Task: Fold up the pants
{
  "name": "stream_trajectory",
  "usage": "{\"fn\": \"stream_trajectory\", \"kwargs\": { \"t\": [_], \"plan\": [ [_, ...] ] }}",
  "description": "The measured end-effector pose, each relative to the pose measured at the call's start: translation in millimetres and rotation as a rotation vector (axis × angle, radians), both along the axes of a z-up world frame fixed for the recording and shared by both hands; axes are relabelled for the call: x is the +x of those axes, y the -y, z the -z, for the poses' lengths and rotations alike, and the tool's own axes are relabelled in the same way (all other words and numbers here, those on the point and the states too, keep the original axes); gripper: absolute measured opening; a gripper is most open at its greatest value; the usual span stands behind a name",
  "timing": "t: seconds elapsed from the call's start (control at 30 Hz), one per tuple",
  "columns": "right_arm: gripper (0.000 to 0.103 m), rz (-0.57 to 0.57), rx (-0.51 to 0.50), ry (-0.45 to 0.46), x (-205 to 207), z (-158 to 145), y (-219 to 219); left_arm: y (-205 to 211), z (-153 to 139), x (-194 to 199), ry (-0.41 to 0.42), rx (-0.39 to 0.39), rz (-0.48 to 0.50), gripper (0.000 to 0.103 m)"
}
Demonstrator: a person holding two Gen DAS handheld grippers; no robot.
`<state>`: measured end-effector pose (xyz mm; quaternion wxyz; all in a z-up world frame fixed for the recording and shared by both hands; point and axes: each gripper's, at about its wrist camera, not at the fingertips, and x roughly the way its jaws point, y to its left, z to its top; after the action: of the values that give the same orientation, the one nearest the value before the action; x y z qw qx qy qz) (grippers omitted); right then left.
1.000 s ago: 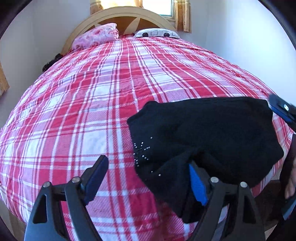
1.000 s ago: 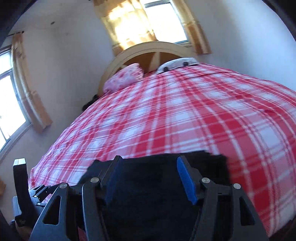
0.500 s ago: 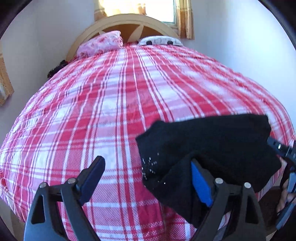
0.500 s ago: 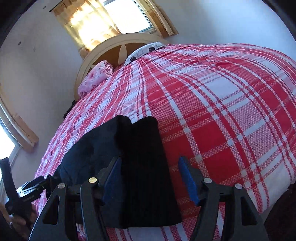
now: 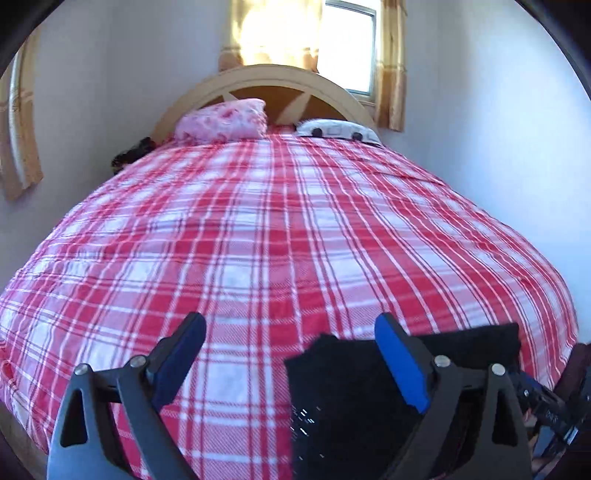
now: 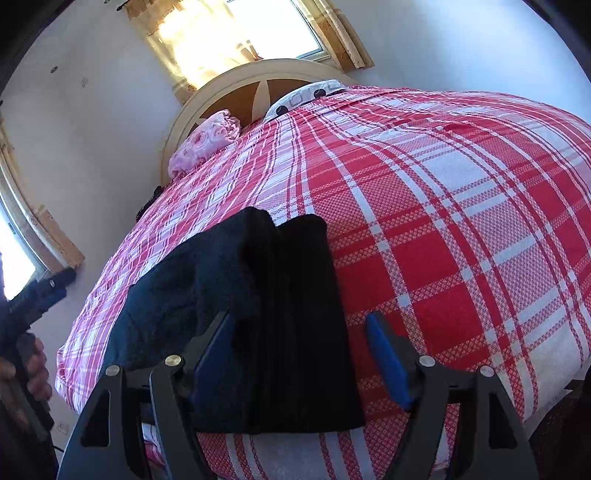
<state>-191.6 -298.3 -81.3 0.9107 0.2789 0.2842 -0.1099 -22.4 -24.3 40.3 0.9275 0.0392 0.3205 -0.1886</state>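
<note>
Left gripper [image 5: 290, 334] nearest in its own view, fingers wide and opening further, only plaid bedspread [image 5: 258, 236] showing in the gap between them. Its right blue finger [image 5: 400, 363] overlaps the black pants [image 5: 351, 398] in the picture, pads not pressing the cloth.

Right gripper [image 6: 299, 326] fingers fairly wide and opening; a folded strip of the pants [image 6: 288, 314] lies in the gap. Left finger [image 6: 212, 347] right up against the cloth edge, right finger [image 6: 386, 360] apart from it, over bare bedspread [image 6: 461, 240]. No grip visible on the pants.

Pants folded into a dark bundle at the near edge of the bed, towards its near right corner in the left wrist view, lying flat on the bedspread, small shiny studs on one part. A second fold of the bundle spreads left in the right wrist view.

Person's hand [image 6: 35, 365] holding the left gripper's handle shows at the left edge of the right wrist view.

Far end of bed: pink pillow [image 5: 223, 120] on the left, white patterned pillow [image 5: 338, 131] on the right, both against the arched headboard [image 5: 258, 77]. Window with yellow curtains [image 5: 314, 33] behind.
</note>
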Motion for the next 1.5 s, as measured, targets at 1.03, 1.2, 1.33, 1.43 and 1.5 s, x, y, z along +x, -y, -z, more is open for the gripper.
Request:
{"fn": "stream_trajectory", "kwargs": {
  "t": [1.03, 1.2, 1.33, 1.43, 1.5],
  "plan": [
    [0.08, -0.038, 0.268, 0.043, -27, 16, -4, 21, 107, -2, -0.329, 0.021, 0.115, 0.102],
    [0.08, -0.017, 0.342, 0.088, -21, 20, 2, 23, 107, -1, -0.32, 0.043, 0.105, 0.103],
    [0.073, -0.084, 0.245, 0.048, -7, 9, -20, 23, 108, -1, -0.32, 0.046, 0.104, 0.103],
    [0.064, -0.056, 0.201, 0.031, -5, 9, -25, 23, 108, -1, -0.316, 0.051, 0.103, 0.103],
    [0.056, -0.016, 0.231, 0.041, -6, 15, -16, 23, 108, -1, -0.315, 0.053, 0.105, 0.103]
  ]
}}
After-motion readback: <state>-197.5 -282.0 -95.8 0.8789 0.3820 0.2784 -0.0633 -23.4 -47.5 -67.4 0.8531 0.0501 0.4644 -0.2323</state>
